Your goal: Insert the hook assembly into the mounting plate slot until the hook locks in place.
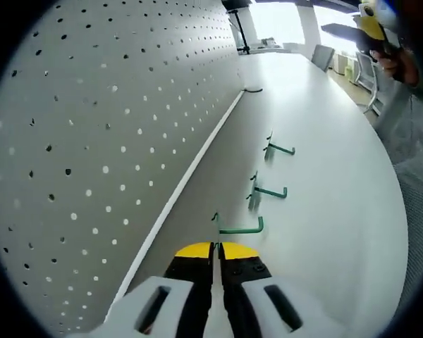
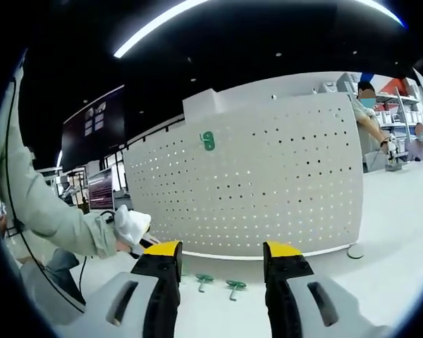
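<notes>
Left gripper (image 1: 216, 259): jaws pressed together, nothing between them, yellow tips pointing at 12 o'clock along the white table (image 1: 324, 127); pegboard mounting plate (image 1: 106, 127) stands upright at 9 to 11 o'clock; 3 green hooks lie on the table in a row: nearest hook (image 1: 240, 227) just beyond the jaw tips, middle hook (image 1: 266, 191) at 1 o'clock, far hook (image 1: 278, 148) beyond it. Right gripper (image 2: 222, 255): jaws apart, empty; faces the pegboard from well back; 1 green hook hung on pegboard (image 2: 208, 140) at 12 o'clock; the person's sleeve (image 2: 49, 211) at 9 o'clock.
</notes>
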### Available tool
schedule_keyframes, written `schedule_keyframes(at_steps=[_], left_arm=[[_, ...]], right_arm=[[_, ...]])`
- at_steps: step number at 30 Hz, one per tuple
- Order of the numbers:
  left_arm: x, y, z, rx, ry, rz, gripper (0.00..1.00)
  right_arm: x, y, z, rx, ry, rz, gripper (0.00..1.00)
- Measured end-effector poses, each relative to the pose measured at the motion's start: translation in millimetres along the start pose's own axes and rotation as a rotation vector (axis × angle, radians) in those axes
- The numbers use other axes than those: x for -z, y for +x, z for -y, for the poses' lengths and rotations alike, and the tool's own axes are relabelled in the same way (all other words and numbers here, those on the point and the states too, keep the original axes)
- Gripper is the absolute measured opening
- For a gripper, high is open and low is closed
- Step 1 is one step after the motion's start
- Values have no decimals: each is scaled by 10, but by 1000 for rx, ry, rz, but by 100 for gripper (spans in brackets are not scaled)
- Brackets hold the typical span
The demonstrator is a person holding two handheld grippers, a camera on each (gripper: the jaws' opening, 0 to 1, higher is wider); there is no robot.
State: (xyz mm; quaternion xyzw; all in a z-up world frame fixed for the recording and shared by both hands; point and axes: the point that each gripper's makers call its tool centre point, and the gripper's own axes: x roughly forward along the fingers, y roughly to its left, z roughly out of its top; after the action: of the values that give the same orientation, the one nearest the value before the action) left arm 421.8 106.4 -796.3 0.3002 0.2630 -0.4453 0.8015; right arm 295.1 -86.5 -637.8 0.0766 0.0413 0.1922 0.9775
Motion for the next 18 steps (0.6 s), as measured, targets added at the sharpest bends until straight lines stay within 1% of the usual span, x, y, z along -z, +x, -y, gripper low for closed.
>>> schedule_keyframes(at_steps=[5,7,10,13,15,18], left_arm=[[-121,-112,-43,-40,-21,45,3],[-195,-170,-52,-53,-39,72,3],[-291,-260,-62,-72,-38,100,3],[-347,-319,-64,-83,-40,117,3],[-367,-327,-102,-92,-42,130,3],[-426,-389,-92,-101,-44,151,3]], right_arm=[[-6,-2,-1,1,-6,1,44],[-7,-1,-2,0,-7,1,44],[-5,0,-9,-2,-12,0,44],[-6,0,-18,-4,-20,0,44],[-8,0,-21,-5,-22,1,44],[-8,0,-26,-5,-32,-1,44]])
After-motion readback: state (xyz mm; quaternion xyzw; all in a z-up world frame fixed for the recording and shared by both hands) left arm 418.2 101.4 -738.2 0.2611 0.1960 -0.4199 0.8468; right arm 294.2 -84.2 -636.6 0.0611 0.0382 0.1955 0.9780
